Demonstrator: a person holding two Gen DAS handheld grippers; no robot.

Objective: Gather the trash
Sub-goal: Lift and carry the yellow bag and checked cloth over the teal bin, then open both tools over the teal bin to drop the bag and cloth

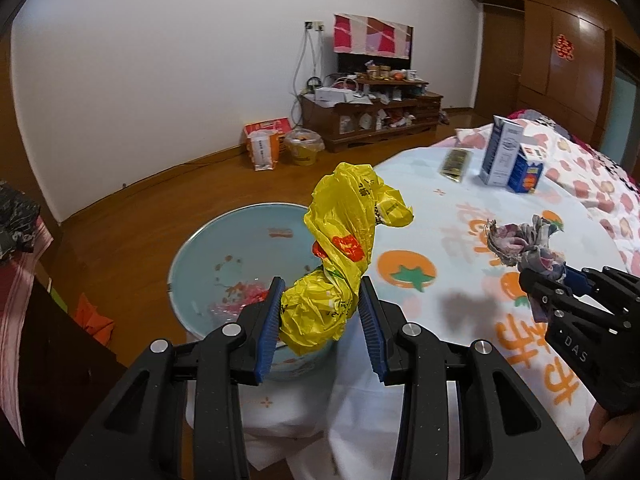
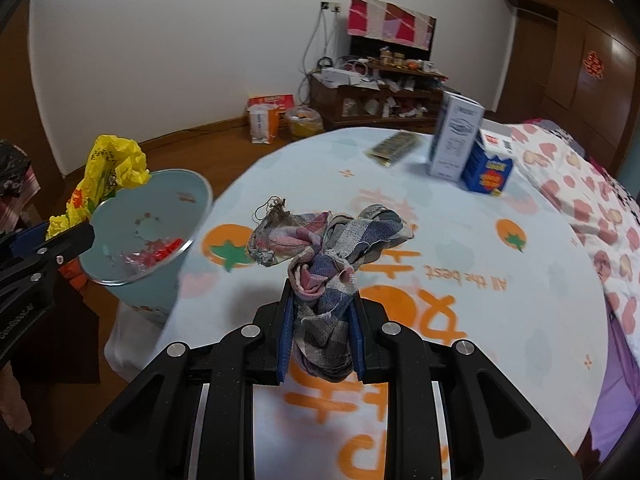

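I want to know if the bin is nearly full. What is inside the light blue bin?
Inside the light blue bin lies some clear and red wrapper trash at the bottom; most of the inner wall is bare. In the left wrist view the yellow plastic bag hides part of the inside.

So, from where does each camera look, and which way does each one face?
Left wrist: on the left gripper, facing down at the yellow plastic bag it holds, above the bin; the right gripper shows too.
Right wrist: on the right gripper, facing across the table, gripping a checked cloth; the left gripper shows at the left edge.
Shared: bag, cloth, bin, cartons.
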